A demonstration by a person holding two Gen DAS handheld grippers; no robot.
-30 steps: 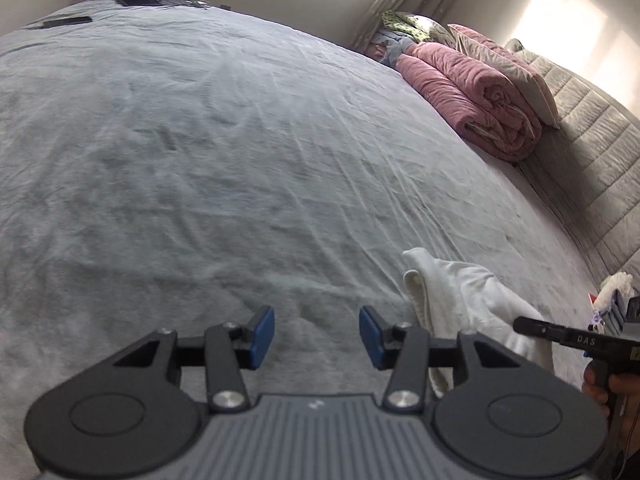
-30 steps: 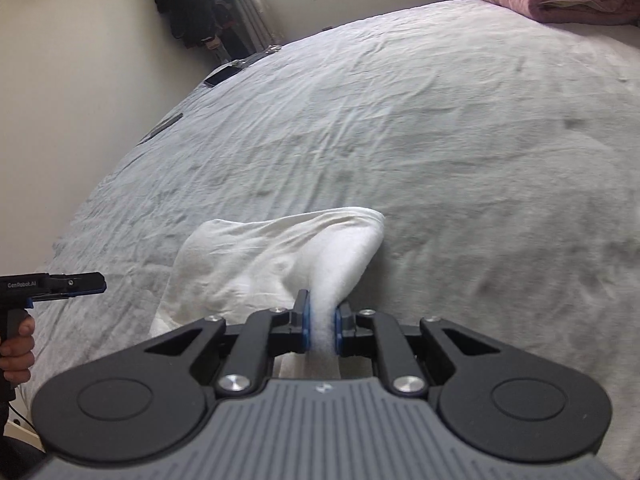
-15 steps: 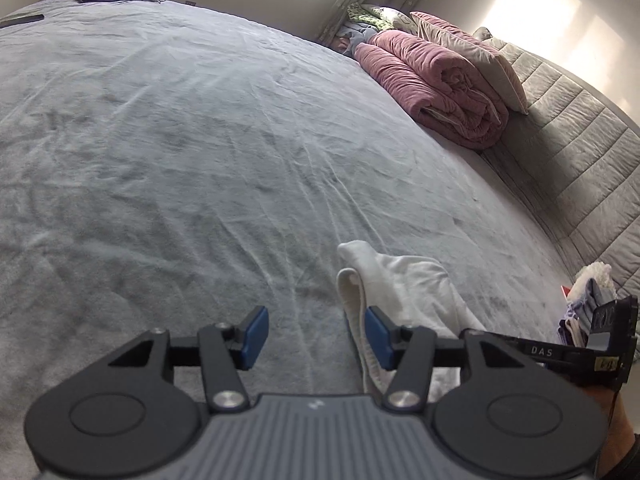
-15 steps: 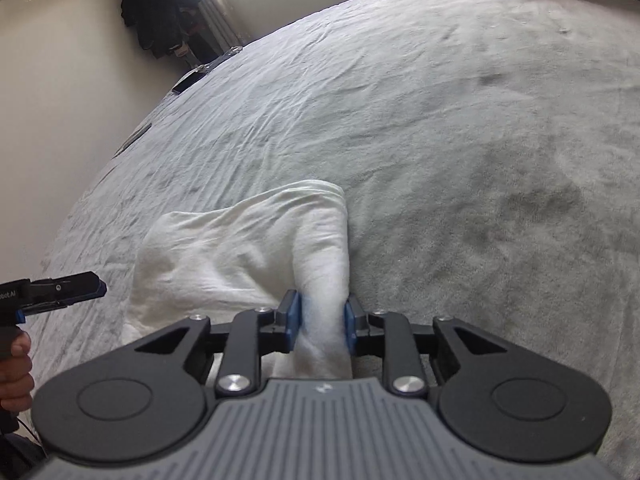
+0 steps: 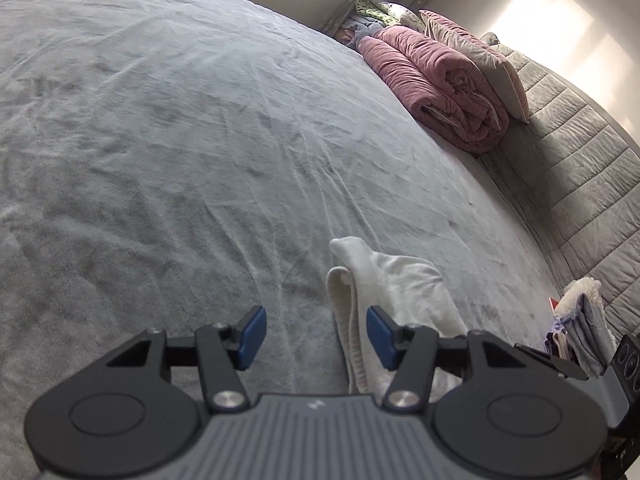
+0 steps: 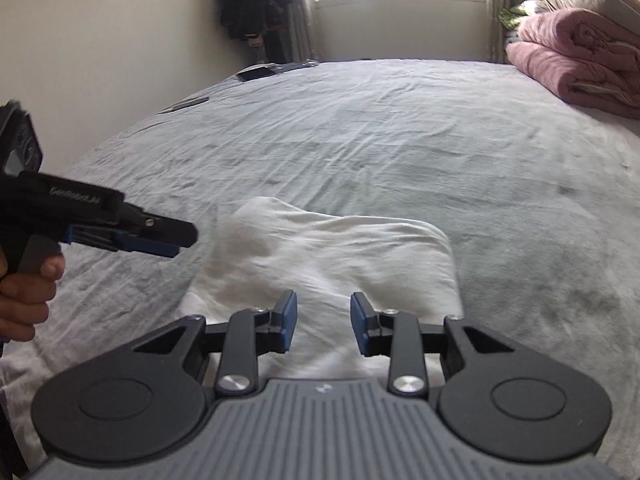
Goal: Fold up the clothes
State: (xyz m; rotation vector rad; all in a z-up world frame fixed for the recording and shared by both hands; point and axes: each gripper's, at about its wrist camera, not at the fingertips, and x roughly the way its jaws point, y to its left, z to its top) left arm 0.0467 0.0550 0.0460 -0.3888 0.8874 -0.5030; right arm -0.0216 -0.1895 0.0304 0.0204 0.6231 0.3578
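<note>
A white garment [image 6: 332, 248] lies folded on the grey bedspread [image 6: 400, 140]. My right gripper [image 6: 324, 314] hovers over its near edge, open, with its blue pads clear of the cloth. In the left wrist view the garment [image 5: 400, 292] shows a doubled-over edge. My left gripper [image 5: 316, 326] is open at that edge, and the fold lies just inside its right pad without being pinched. The left gripper [image 6: 160, 240] also shows from the side at the garment's left end, held by a hand [image 6: 24, 292].
A rolled pink quilt [image 5: 436, 80] and a pillow sit against the grey padded headboard [image 5: 580, 184]. A small heap of clothes [image 5: 580, 320] lies at the bed's right edge. Dark flat items [image 6: 256, 73] lie at the far corner, near hanging dark clothes [image 6: 248, 4].
My right gripper has let go of the raised white fold and opened, and the cloth now lies flat. My left gripper has closed in on the garment's folded edge.
</note>
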